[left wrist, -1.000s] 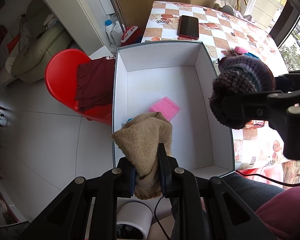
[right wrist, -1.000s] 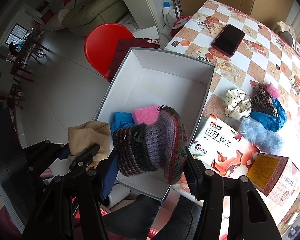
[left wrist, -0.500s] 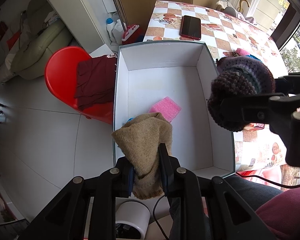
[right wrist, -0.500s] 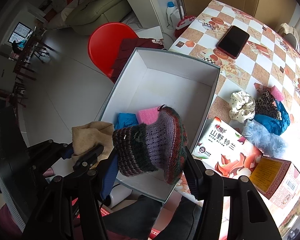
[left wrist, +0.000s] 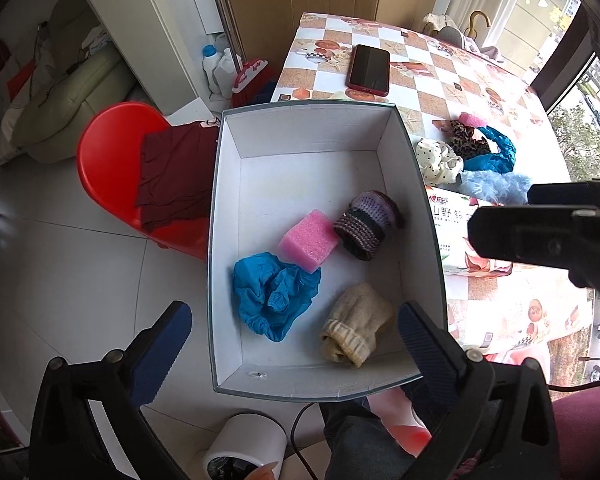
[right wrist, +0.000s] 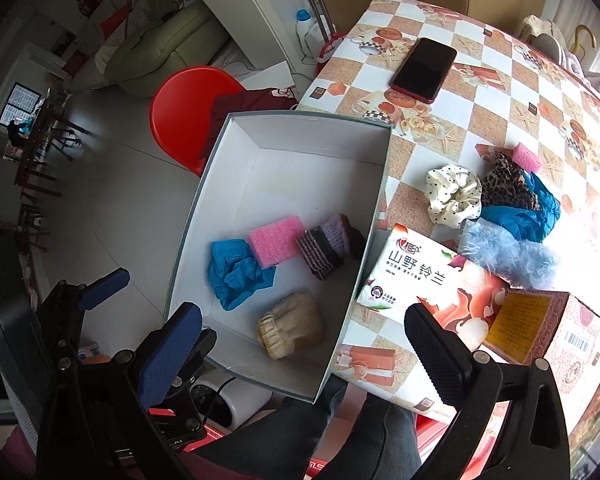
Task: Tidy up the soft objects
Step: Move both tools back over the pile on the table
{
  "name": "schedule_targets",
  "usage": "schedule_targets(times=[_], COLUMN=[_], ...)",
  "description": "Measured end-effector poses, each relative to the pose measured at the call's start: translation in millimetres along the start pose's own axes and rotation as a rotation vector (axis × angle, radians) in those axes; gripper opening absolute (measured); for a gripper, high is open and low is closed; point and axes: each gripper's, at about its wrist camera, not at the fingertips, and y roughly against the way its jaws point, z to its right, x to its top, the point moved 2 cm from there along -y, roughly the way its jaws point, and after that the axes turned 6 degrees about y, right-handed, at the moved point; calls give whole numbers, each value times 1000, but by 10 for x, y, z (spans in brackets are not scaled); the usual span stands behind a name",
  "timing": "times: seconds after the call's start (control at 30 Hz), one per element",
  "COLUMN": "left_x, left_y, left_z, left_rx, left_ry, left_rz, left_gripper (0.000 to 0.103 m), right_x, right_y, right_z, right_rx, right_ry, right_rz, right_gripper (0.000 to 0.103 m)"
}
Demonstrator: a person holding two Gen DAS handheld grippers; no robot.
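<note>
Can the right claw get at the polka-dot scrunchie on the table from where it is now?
Probably yes. The right claw is open and empty, and the scrunchie lies uncovered on the table, with only the low tissue pack between them.

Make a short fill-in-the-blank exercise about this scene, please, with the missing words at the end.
1. The pink sponge in the white box lies between the blue cloth and the striped knitted ____.
2. On the checkered table, the dark ____ lies screen up.
3. The jaws of the left gripper and the right gripper are both ____.
4. The beige sock lies ____ the box.

Missing words: sock; phone; open; inside
</note>
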Motion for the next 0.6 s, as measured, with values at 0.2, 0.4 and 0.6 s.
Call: schedule_targets(times=[0.2,0.4,0.6], left_x=[148,325,366], left_y=[16,34,-62], left_z=[248,716,1141], left_rx=[-113,-159,-145], left_ry=[-26,-116,-209], left_rz=[-20,-30,-77], left_gripper=[103,103,103], right_x=[-32,14,41], right_y=[382,932,810], right_z=[586,1654,2620], right_rx=[-56,-162,-185], right_ry=[-136,-308,-425], right_rz=[68,121,-4], right_gripper=[102,102,102])
